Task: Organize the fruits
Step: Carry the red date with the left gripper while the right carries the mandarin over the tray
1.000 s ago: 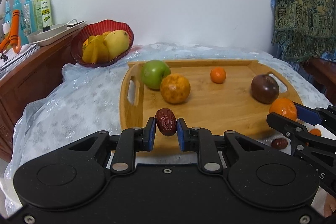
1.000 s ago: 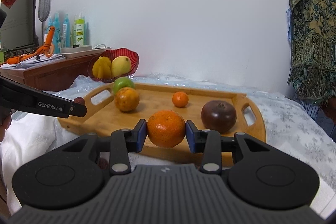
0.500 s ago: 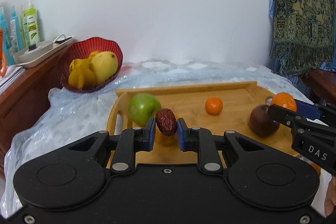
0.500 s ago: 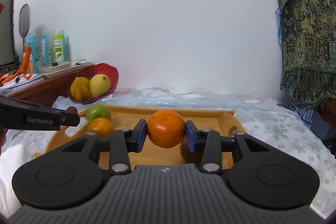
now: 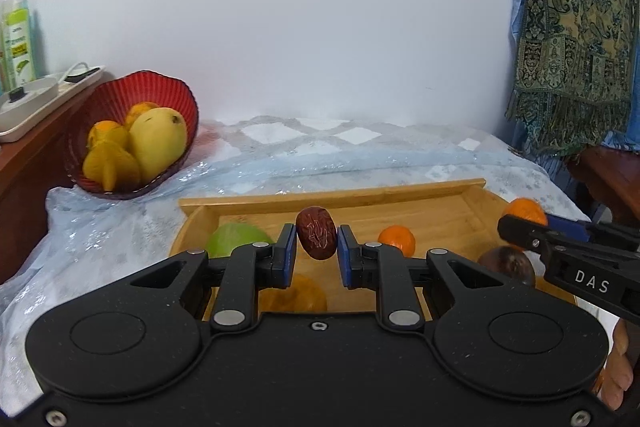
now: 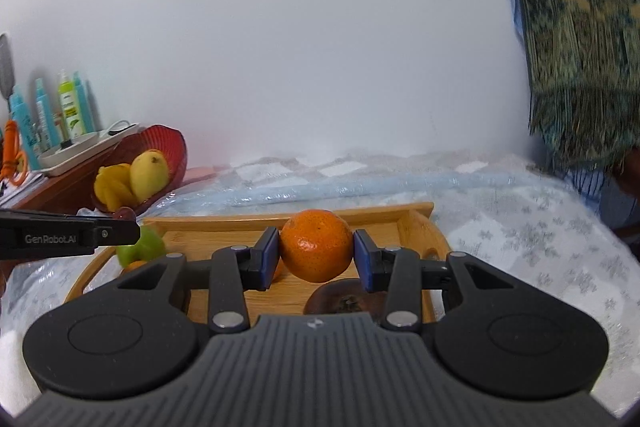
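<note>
Right now your left gripper pinches a red date between its blue pads, the date standing nearly upright with its long axis running top to bottom, tilted a little; its skin is dark red-brown, glossy and wrinkled with pale creases. Your right gripper clamps a mandarin from both sides, round, bright orange, finely dimpled, its small stem scar facing up and toward the camera. Both fruits hang above the wooden tray. Under the left gripper a dull orange fruit lies on the tray, mostly hidden by the gripper body, with a green apple just behind the left finger and a small tangerine to the right of the date. A dark brown round fruit sits on the tray directly below the mandarin. The tray rests on a pale blue patterned cloth. Farther back on the left, a red basket leans against a wooden cabinet and holds a yellow mango with other yellow fruit. A patterned shawl hangs at the far right.
</note>
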Demonstrator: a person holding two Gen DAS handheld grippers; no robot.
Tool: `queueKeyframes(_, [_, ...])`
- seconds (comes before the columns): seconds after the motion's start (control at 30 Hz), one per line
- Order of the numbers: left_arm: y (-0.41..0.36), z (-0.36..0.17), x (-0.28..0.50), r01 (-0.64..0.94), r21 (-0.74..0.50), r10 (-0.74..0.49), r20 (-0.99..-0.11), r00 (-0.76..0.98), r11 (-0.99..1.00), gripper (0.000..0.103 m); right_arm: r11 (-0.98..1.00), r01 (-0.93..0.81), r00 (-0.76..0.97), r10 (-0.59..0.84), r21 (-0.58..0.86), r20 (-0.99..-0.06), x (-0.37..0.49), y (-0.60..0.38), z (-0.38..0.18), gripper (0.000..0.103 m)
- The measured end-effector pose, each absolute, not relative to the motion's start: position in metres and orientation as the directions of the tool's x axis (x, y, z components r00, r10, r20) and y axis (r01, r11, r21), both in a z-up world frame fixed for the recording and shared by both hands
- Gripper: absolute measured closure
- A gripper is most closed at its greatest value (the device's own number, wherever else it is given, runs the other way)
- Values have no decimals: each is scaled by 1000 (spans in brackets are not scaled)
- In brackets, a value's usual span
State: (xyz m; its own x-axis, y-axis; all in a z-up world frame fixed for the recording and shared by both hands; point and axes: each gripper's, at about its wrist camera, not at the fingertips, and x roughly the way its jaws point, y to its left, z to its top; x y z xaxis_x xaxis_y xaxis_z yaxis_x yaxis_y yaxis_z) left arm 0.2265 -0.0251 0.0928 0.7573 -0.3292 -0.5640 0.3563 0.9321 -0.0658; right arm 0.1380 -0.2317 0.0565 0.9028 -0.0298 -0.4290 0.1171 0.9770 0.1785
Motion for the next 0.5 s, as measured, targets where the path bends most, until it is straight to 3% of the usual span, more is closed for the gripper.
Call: queueKeyframes(0.5, [-43,67,286,317,-83,-292,-653,699,945,83,979,171,837,-83,115,-540,198,-244,47,59])
